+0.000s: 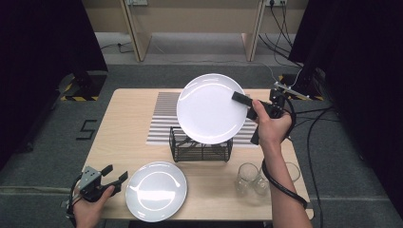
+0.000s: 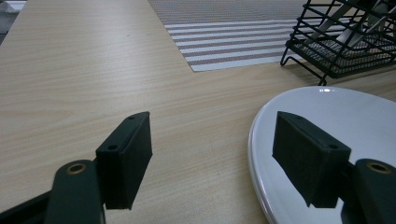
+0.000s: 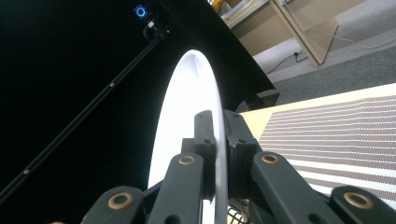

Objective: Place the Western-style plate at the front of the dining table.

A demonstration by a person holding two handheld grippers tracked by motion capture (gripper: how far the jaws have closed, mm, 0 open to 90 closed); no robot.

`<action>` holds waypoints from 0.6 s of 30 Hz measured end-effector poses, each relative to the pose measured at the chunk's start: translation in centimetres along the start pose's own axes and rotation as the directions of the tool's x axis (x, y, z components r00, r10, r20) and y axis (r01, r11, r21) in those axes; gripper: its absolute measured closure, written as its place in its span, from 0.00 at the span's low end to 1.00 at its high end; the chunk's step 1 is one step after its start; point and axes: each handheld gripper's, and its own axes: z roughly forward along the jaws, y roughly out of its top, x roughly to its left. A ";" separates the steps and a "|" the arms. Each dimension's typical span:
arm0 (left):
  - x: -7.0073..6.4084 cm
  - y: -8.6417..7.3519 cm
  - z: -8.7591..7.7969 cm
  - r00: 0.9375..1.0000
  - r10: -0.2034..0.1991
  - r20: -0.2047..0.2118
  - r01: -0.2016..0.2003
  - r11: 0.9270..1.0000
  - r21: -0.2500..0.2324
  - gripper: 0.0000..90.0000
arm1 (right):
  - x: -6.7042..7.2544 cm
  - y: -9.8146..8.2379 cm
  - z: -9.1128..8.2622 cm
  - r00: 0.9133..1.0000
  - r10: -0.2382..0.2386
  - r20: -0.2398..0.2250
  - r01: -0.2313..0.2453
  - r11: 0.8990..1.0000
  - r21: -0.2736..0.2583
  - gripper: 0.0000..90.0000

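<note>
Two round white glazed ceramic plates are in play on the pale wooden bench (image 1: 128, 123), which spans the middle of the high view. Across its upper centre lies a grey-and-white striped placemat (image 1: 164, 116), and on the mat's lower edge stands a black wire dish rack (image 1: 201, 147). The raised plate (image 1: 211, 108) is held on edge above that rack at centre frame, the right gripper (image 1: 248, 107) clamped on its right rim; in the right gripper view the jaws pinch the thin rim from both faces. The flat plate (image 1: 156, 191) lies at lower centre-left, and just left of it the left gripper (image 1: 114, 174) hovers with jaws apart, nothing between them. Clear drinking glasses (image 1: 247, 178) stand at lower right. Such a plate is likely stiff, fairly heavy, smooth-glazed and brittle, so a rim pinch can slip or pivot; a deep, square bite on the rim seems safest.
</note>
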 end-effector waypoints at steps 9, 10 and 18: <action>-0.1 0.0 0.0 1.000 -0.001 0.002 0.001 1.000 -0.003 0.31 | 0.0 0.2 0.3 1.000 0.005 -0.002 -0.005 1.000 -0.001 0.95; -0.1 0.0 0.0 1.000 -0.001 0.002 0.001 1.000 -0.003 0.31 | 0.0 0.2 0.3 1.000 0.006 -0.003 -0.006 1.000 -0.001 0.95; 0.0 0.0 -0.1 1.000 -0.003 0.001 0.003 1.000 -0.003 0.31 | 0.0 0.3 0.7 1.000 0.013 -0.005 -0.013 1.000 0.001 0.95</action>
